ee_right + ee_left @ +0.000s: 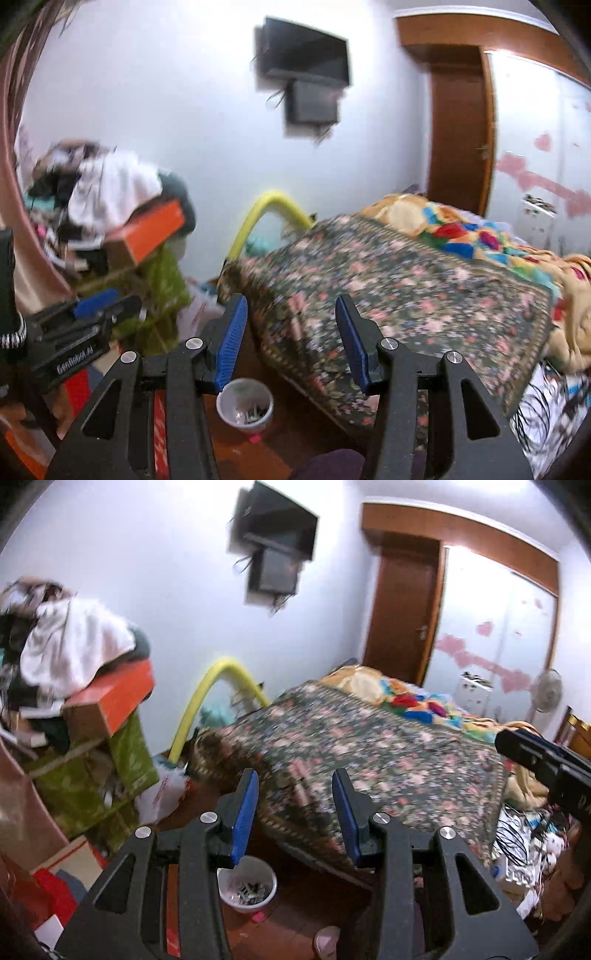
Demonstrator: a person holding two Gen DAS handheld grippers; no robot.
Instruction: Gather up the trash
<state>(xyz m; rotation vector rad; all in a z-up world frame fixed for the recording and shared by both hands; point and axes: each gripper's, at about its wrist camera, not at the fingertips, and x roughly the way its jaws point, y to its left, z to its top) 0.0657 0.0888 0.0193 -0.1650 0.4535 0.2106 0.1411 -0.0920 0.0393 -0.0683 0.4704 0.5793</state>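
- The left gripper [295, 812] has its jaws apart, nothing between them.
- The right gripper [291, 338] is likewise released and empty.
- "GenRobot.AI" reads on the left gripper's side, seen from the right wrist.
- A white trash bin [246, 888] holding scraps stands on the wooden floor [295, 915] beside the floral-covered bed [369, 753].

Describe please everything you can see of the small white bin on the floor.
The small white bin is a round, open-topped pail that looks like plastic, with a rolled rim and walls narrowing slightly downward. It stands upright on the reddish-brown wooden floor, near the corner of the bed with the floral cover. Inside lies a low heap of small scraps, grey, white and dark; what they are is too blurred to tell. A small pink scrap lies on the floor just beside it. Neither gripper touches it.
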